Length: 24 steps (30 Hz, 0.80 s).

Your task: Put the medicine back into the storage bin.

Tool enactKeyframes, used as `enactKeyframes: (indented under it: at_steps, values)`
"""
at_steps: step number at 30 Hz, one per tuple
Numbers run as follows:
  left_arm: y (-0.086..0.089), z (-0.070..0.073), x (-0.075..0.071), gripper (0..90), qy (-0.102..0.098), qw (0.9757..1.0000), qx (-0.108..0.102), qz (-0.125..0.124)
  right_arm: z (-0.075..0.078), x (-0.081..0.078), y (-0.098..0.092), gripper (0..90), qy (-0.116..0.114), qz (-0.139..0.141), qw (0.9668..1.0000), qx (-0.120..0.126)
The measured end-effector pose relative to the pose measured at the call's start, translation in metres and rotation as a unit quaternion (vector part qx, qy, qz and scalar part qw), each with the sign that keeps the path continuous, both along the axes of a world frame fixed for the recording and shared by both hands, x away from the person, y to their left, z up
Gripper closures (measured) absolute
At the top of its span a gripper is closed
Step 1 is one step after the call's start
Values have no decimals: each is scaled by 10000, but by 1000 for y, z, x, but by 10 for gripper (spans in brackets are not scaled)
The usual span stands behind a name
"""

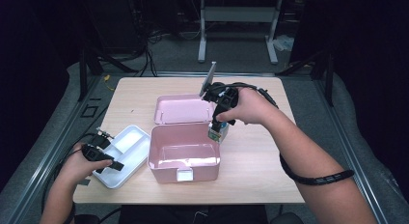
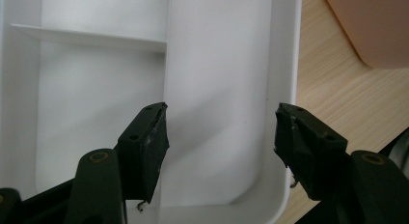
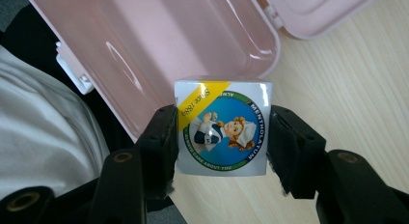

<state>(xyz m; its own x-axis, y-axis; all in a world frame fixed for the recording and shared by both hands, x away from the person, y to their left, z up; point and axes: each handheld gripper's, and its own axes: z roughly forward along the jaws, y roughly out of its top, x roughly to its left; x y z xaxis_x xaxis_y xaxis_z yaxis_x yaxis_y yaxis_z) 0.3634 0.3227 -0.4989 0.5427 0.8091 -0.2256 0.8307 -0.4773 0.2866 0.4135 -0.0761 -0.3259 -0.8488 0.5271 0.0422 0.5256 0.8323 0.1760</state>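
A small white box (image 3: 222, 127) with a blue round Mentholatum label is clamped between the black jaws of my right gripper (image 3: 221, 142). In the high view that gripper (image 1: 218, 132) hangs with the box (image 1: 217, 133) just past the right rim of the open pink box (image 1: 183, 154), above the table. The pink box's lid (image 1: 182, 109) lies flat behind it. My left gripper (image 2: 219, 137) stands open over a white divided tray (image 2: 96, 89) with nothing between its jaws. Seen from above, this gripper (image 1: 115, 164) rests on the tray (image 1: 126, 151) at the front left.
The light wooden table (image 1: 255, 161) has free room at the right and back. A grey plate (image 1: 208, 79) sticks up from the right gripper. Metal frames and cables stand on the floor beyond the table.
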Motion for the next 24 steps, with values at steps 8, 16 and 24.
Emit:
enactKeyframes:
  at_steps: [8,16,24]
  values:
    - [1,-1,0,364,27,10000,-2,23,-13,-4,27,466,-33,318,9995,-35]
    - [2,0,0,365,0,10000,-17,20,-34,-10,35,468,-288,1261,9914,-212]
    - [0,0,0,365,-9,10000,-23,-28,-52,-20,36,468,-479,2571,9647,-324]
